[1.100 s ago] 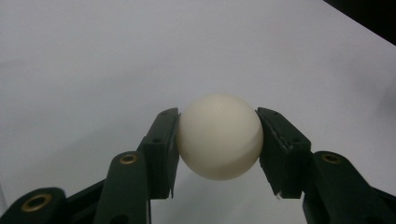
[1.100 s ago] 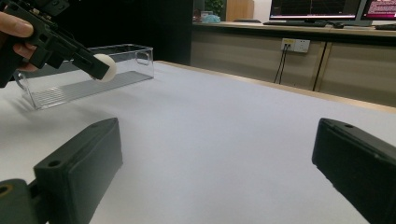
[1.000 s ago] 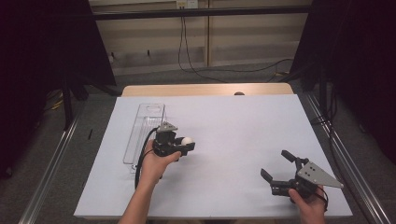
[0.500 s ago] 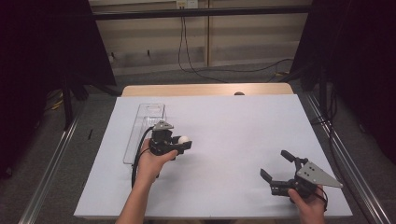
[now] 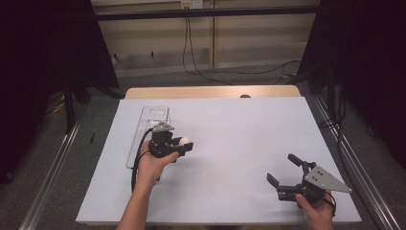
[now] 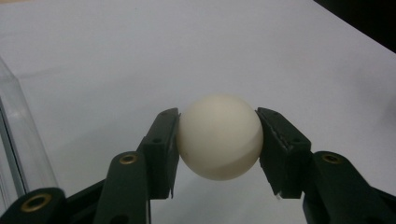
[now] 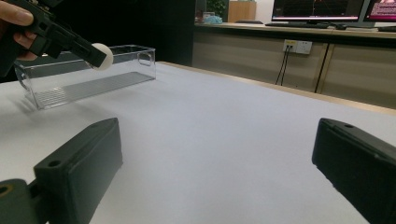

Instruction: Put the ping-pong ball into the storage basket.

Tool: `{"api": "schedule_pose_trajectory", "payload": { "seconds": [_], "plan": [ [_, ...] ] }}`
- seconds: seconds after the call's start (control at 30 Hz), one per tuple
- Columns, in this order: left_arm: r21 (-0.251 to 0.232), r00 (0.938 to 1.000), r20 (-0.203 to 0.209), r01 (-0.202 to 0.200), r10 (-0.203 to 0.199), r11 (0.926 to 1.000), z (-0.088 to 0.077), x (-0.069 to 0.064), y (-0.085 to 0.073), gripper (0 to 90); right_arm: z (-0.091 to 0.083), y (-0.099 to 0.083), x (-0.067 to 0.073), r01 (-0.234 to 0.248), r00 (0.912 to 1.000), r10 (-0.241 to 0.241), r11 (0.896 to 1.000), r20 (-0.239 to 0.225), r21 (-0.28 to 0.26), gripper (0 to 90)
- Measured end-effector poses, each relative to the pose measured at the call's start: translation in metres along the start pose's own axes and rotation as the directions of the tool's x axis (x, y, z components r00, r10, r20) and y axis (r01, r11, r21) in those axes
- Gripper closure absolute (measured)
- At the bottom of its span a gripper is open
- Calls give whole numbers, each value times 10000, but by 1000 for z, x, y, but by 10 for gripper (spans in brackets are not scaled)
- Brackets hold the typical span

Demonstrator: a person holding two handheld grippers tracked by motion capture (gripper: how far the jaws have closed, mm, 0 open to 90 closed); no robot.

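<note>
My left gripper is shut on a white ball, held above the white table sheet just right of a clear plastic tray. In the left gripper view both black pads press the sides of the ball, and the tray's wall shows at the left edge. The right gripper rests near the front right of the table, jaws wide apart with nothing between them. In the right gripper view the ball hangs in the far gripper, in front of the tray.
The white sheet covers most of a wooden table. Metal rails run along both sides. Cables hang against the back wall. A black cable loops from the left gripper beside the person's left forearm.
The left hand has drifted slightly toward the back with the ball still gripped. The right gripper has stayed where it was.
</note>
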State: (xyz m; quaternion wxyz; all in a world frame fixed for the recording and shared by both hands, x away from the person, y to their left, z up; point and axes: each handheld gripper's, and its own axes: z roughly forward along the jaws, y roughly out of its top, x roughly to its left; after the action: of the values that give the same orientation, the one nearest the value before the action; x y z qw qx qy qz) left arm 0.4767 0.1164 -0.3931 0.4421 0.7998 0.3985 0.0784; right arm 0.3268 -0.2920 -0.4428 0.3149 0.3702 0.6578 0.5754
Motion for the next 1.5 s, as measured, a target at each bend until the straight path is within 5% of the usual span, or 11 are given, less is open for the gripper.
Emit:
{"api": "schedule_pose_trajectory", "payload": {
  "seconds": [1.5],
  "plan": [
    [-73, 9994, -36, 336, -336, 9994, -16, 13, 3, 511, 0, 1, 0, 101, 9999, -101, 9999, 3, -41, 11]
  ]
}}
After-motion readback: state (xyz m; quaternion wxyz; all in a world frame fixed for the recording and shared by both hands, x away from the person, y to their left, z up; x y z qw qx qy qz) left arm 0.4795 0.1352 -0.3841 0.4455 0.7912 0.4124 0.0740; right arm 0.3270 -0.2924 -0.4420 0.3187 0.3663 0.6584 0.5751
